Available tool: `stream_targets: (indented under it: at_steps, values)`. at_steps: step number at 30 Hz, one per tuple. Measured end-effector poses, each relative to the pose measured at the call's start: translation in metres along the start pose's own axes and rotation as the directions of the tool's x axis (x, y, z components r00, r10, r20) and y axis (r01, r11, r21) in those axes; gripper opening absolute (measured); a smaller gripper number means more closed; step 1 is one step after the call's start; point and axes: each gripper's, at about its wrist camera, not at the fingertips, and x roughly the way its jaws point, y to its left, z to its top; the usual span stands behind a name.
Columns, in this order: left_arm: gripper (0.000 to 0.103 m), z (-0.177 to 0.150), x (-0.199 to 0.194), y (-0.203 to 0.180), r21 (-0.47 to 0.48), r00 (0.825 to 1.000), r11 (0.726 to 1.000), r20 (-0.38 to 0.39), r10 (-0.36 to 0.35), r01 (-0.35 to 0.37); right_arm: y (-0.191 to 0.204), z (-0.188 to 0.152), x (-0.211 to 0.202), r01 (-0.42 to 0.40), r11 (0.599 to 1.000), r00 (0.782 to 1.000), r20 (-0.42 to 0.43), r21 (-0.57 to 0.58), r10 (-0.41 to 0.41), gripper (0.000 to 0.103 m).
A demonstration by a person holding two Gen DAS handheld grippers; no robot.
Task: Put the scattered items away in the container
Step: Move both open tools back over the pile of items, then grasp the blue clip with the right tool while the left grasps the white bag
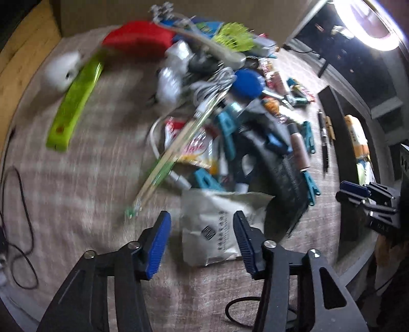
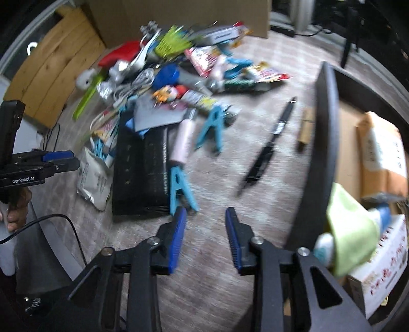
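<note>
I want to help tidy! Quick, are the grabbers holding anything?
Left gripper: open, holding nothing.
Right gripper: open, holding nothing.

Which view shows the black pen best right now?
The right wrist view: the black pen lies whole and alone on the carpet, left of the container. The left wrist view shows it small, thin, near the edge.

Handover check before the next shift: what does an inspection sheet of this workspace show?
Surface: grey carpet, mostly covered.
Job's things: dark container at right, already holding packets; black pen, blue clip, white pouch lie loose.
Clutter: mixed pile, green strip, red item.
Grippers: left gripper and right gripper, fingers open, nothing between.
Cables: black cable at left.
Surroundings: cardboard box, wooden board.
</note>
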Motion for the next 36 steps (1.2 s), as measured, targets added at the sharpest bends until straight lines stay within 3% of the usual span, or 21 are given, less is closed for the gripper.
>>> stream_targets:
  at_steps: [3, 7, 14, 18, 22, 27, 36]
  values:
    - [0.055, -0.007, 0.009, -0.008, 0.007, 1.0, 1.0, -0.009, -0.017, 0.017, 0.005, 0.003, 0.013, 0.006, 1.0, 1.0, -0.013, -0.013, -0.006, 0.038]
    - [0.058, -0.011, 0.016, -0.023, 0.062, 1.0, 0.998, 0.006, 0.024, -0.024, 0.007, 0.008, 0.024, -0.003, 1.0, 1.0, -0.031, -0.026, 0.002, 0.038]
    - [0.058, -0.01, 0.029, -0.035, 0.098, 1.0, 0.995, 0.01, 0.028, -0.029, 0.013, 0.015, 0.039, -0.002, 0.999, 0.998, -0.057, -0.054, -0.001, 0.038]
    - [0.058, -0.017, 0.033, -0.048, 0.161, 0.996, 0.984, 0.041, 0.076, -0.082, 0.021, 0.015, 0.041, 0.034, 0.994, 0.998, -0.05, -0.102, -0.039, 0.038]
    - [0.044, -0.022, 0.031, -0.053, 0.184, 0.992, 0.977, 0.072, 0.099, -0.111, 0.017, 0.014, 0.04, 0.012, 0.996, 0.998, -0.054, -0.089, -0.017, 0.026]
    - [0.023, -0.023, 0.021, -0.045, 0.147, 0.995, 0.987, 0.081, 0.053, -0.064, 0.009, 0.01, 0.034, 0.015, 0.998, 0.999, -0.042, -0.055, -0.017, 0.025]
    - [0.014, -0.029, 0.004, -0.032, 0.073, 0.996, 0.997, 0.081, -0.034, 0.028, -0.015, 0.01, 0.009, 0.0, 1.0, 1.0, 0.02, 0.029, -0.001, 0.025]
